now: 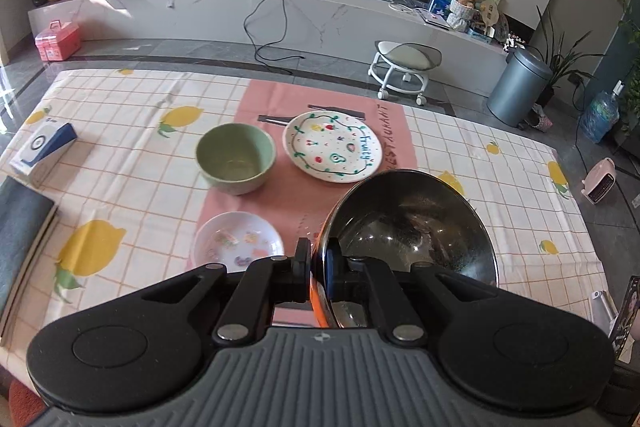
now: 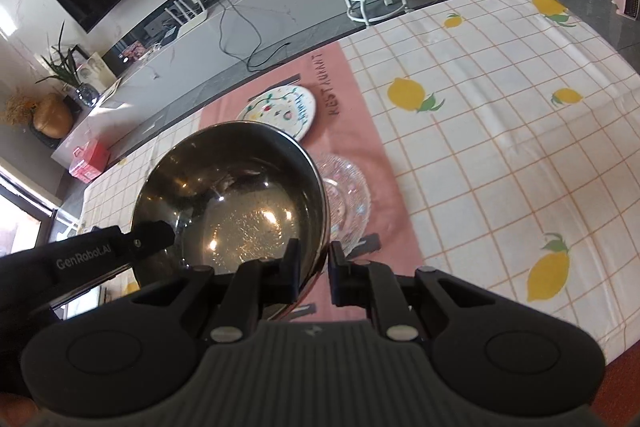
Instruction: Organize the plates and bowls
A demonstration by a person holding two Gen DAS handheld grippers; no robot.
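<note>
Looking along the left gripper [image 1: 318, 267], its jaws pinch the steel bowl's [image 1: 412, 223] rim, held above the bench [image 1: 120, 99] near the green bowl [image 1: 236, 157], painted plate [image 1: 332, 147] and small dish [image 1: 238, 239].

From the right gripper [image 2: 314, 267], jaws clamp the opposite rim; stiff, slick metal, likely light, best held by both edges.
</note>
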